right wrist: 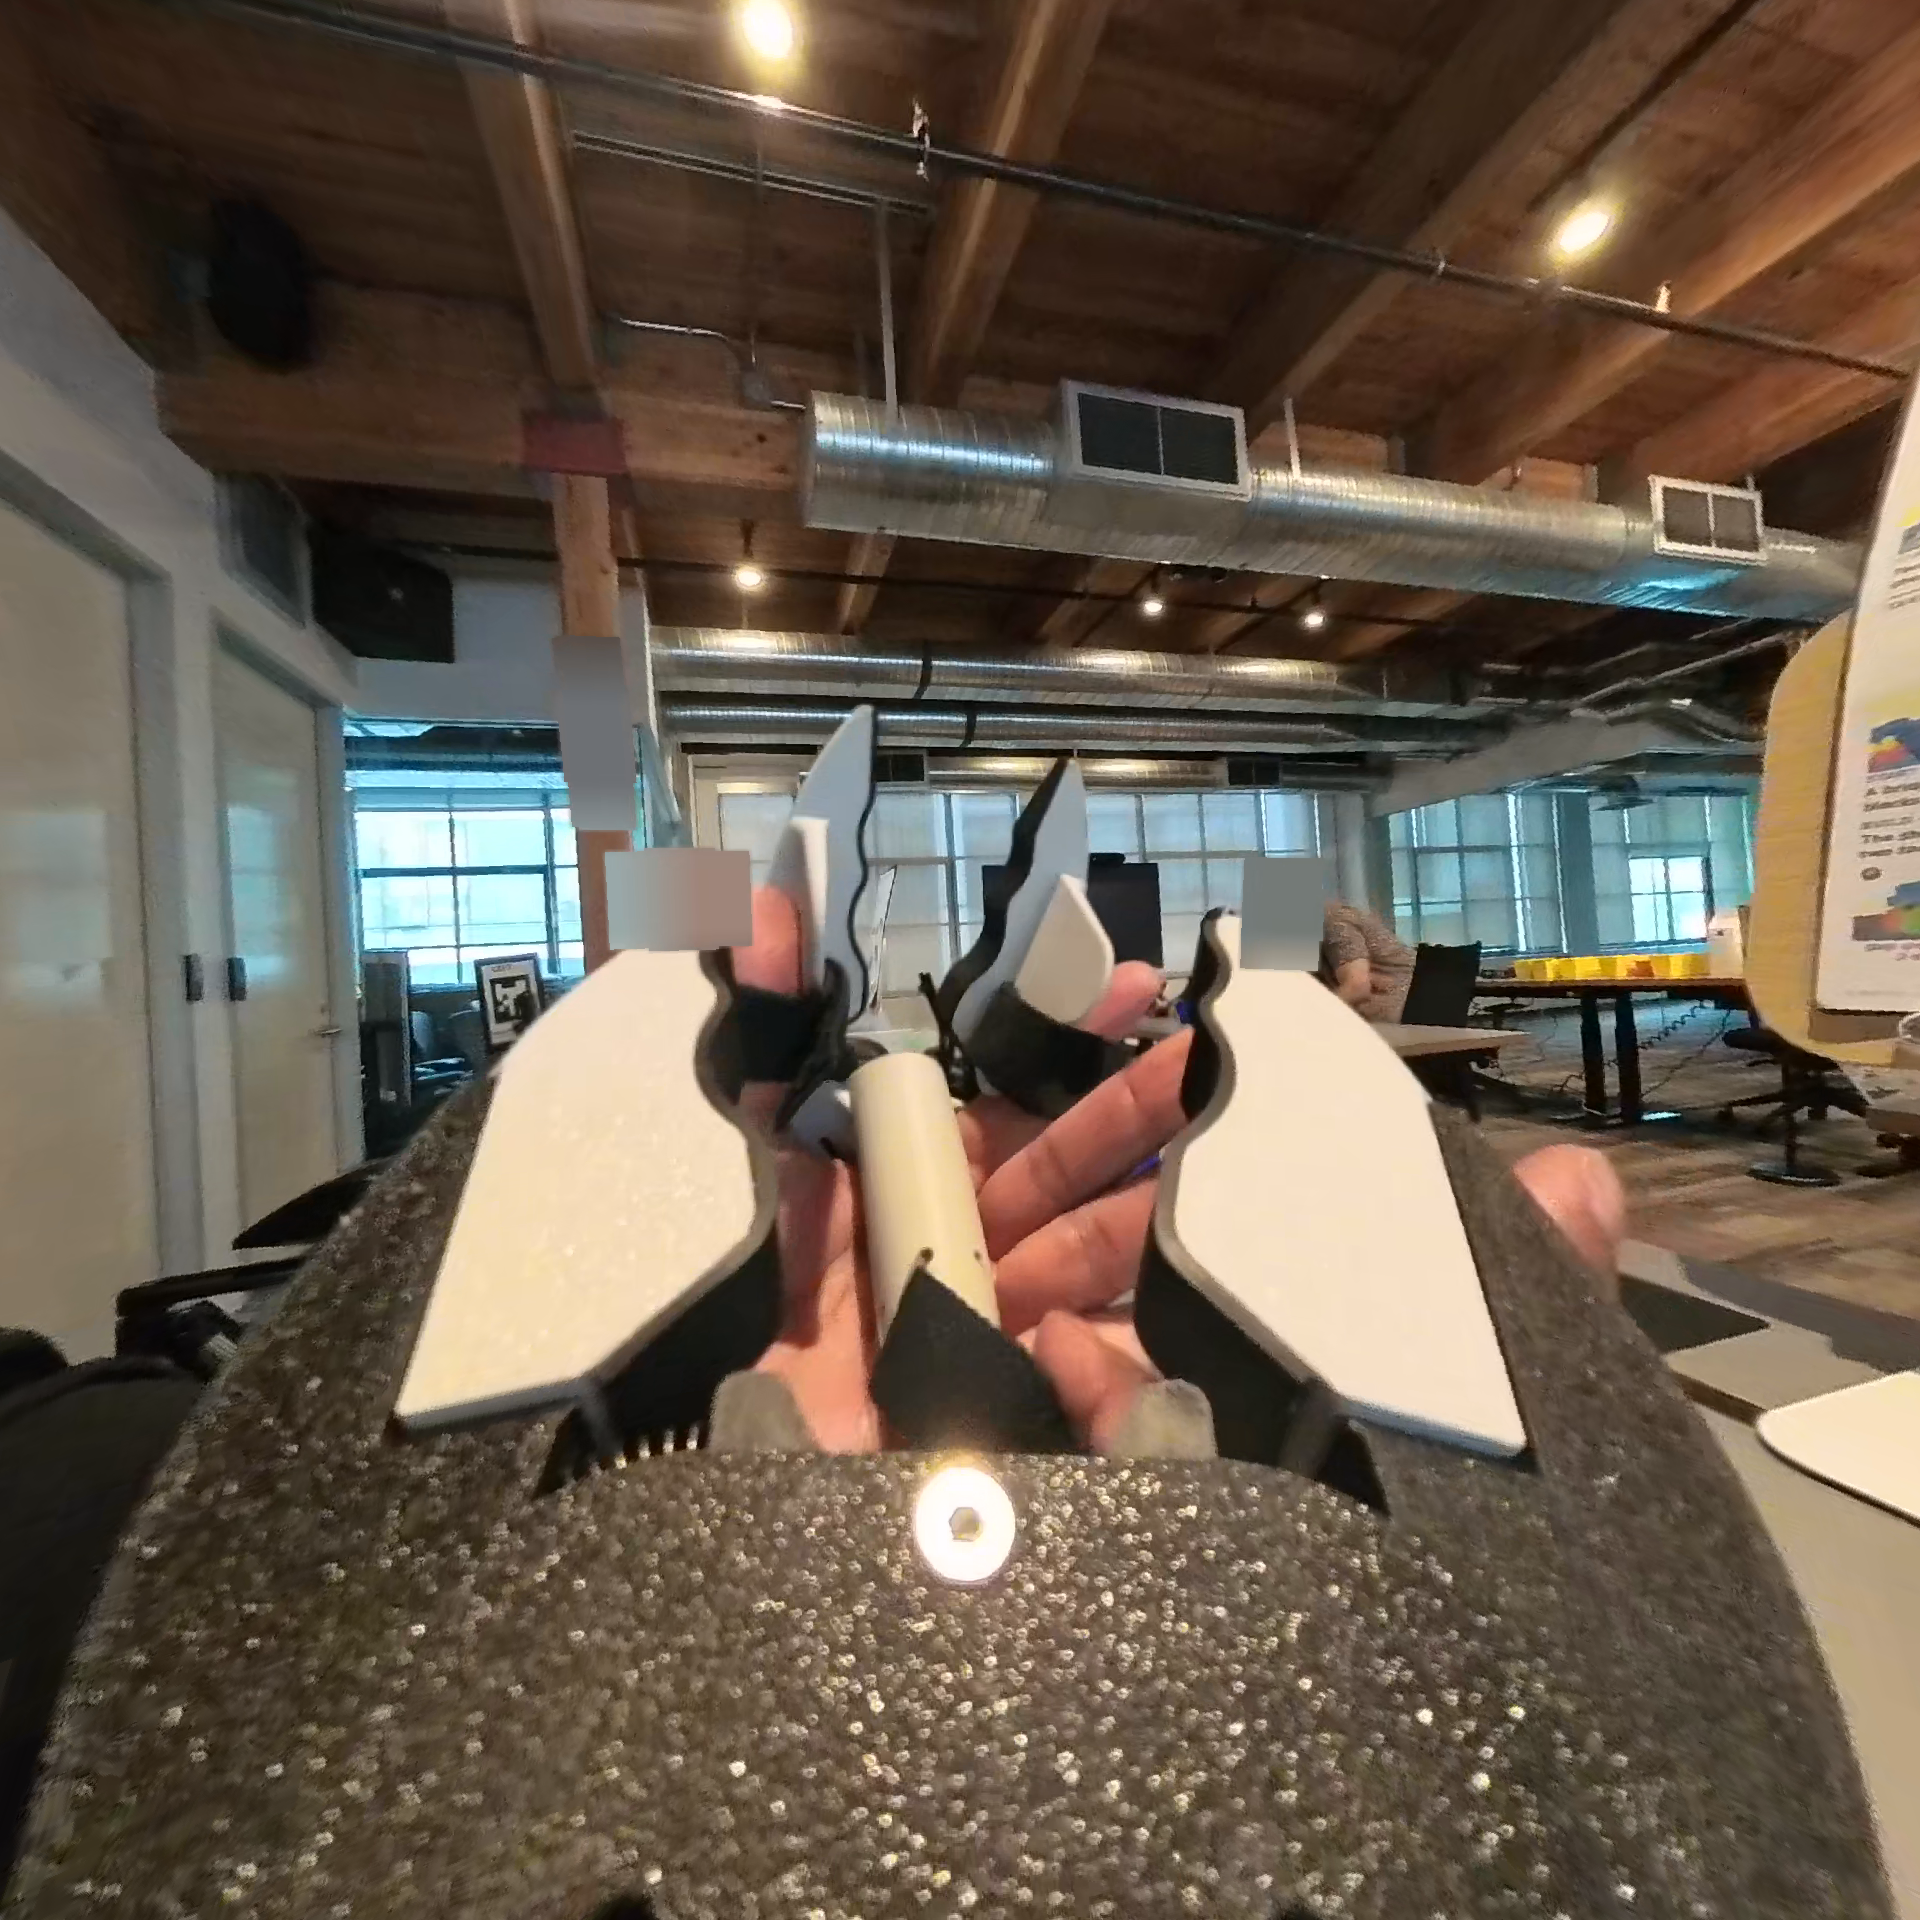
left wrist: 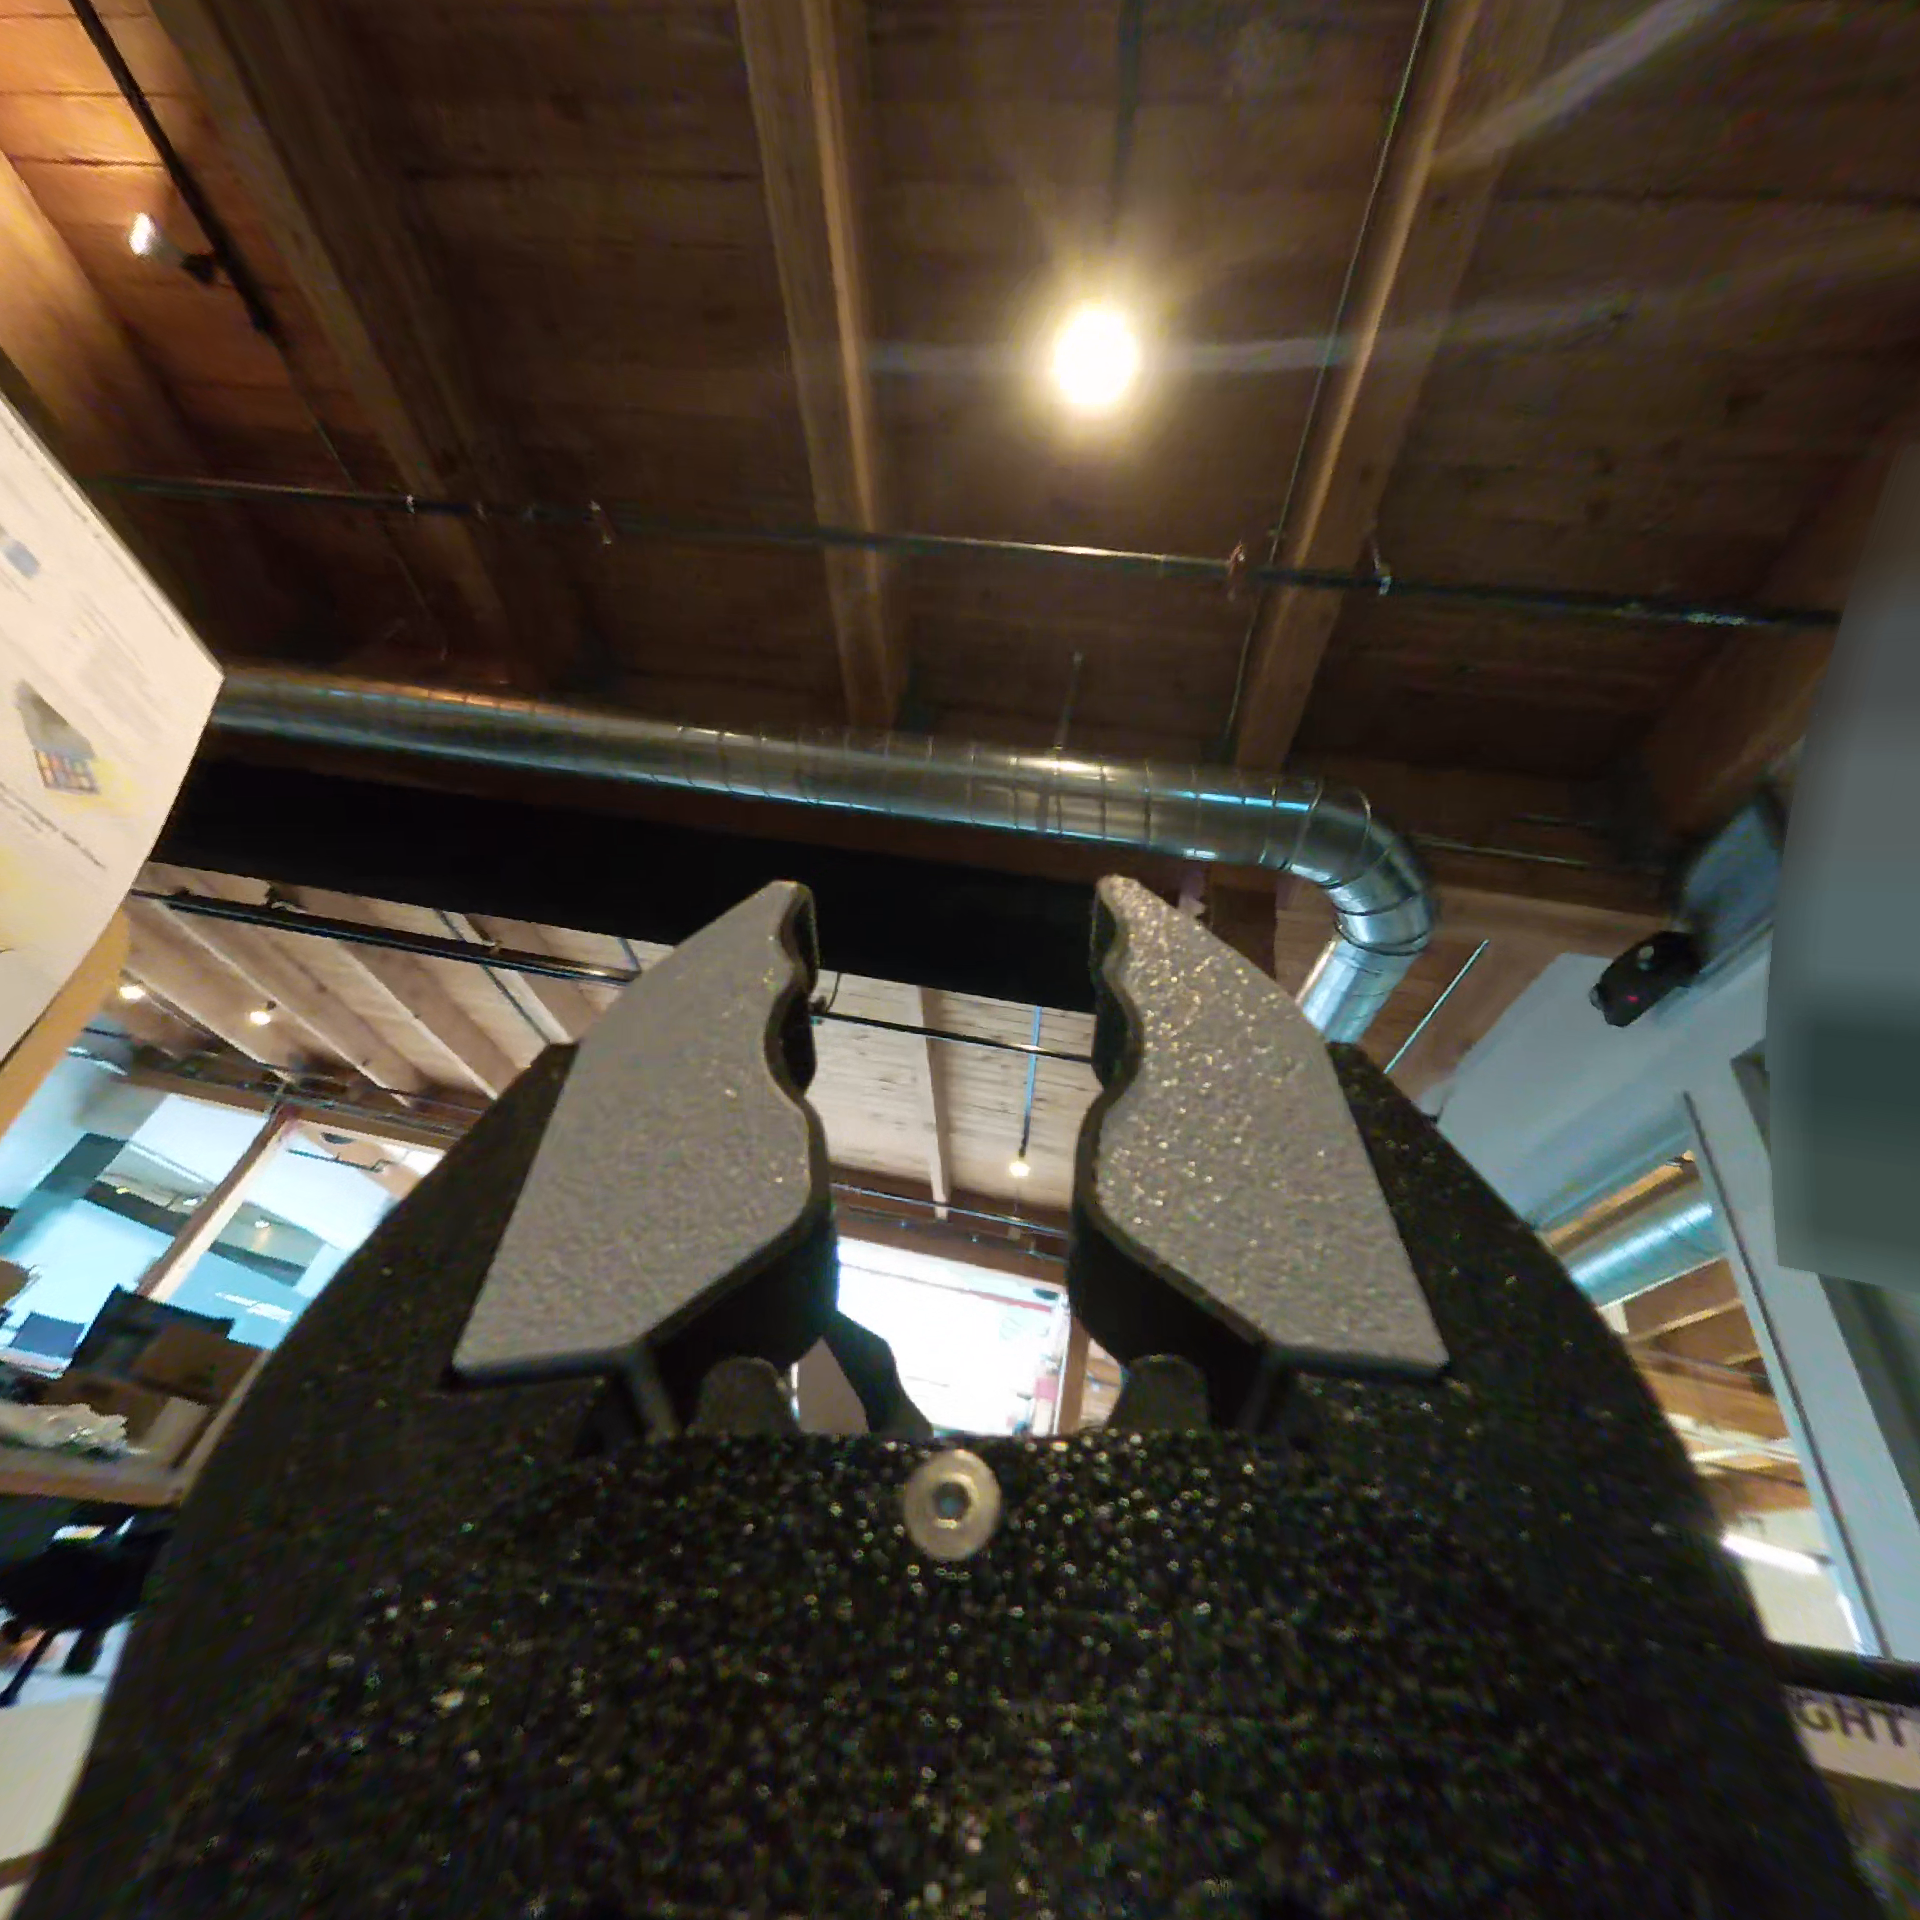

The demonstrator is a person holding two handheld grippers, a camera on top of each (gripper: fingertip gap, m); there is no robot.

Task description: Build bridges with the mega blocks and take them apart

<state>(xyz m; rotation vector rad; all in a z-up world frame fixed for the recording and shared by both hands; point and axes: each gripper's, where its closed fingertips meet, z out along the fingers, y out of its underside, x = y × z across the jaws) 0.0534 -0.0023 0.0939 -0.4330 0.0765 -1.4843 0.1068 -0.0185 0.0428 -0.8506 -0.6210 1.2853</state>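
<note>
No mega blocks show in either view. My left gripper (left wrist: 956, 904) points up at the wooden ceiling; its grey fingers (left wrist: 665, 1132) stand apart with nothing between them. My right gripper (right wrist: 966, 971) is open and empty, pointing level into the room. Right in front of it a hand (right wrist: 1081, 1174) holds the left gripper (right wrist: 961, 748) by its cream handle (right wrist: 914, 1174), tips up and apart. The hand and handle sit in the gap between my right fingers (right wrist: 592, 1174). A thumb (right wrist: 1569, 1184) rests on the right gripper's right side.
A poster board stands close by, at the left of the left wrist view (left wrist: 83, 727) and at the right of the right wrist view (right wrist: 1870, 831). A grey tabletop (right wrist: 1787, 1361) lies low right. Far tables hold yellow bins (right wrist: 1590, 997); a person (right wrist: 1361, 977) sits there. Metal ducts (left wrist: 831, 769) run overhead. Tip to tip, the grippers are about 8 centimetres apart.
</note>
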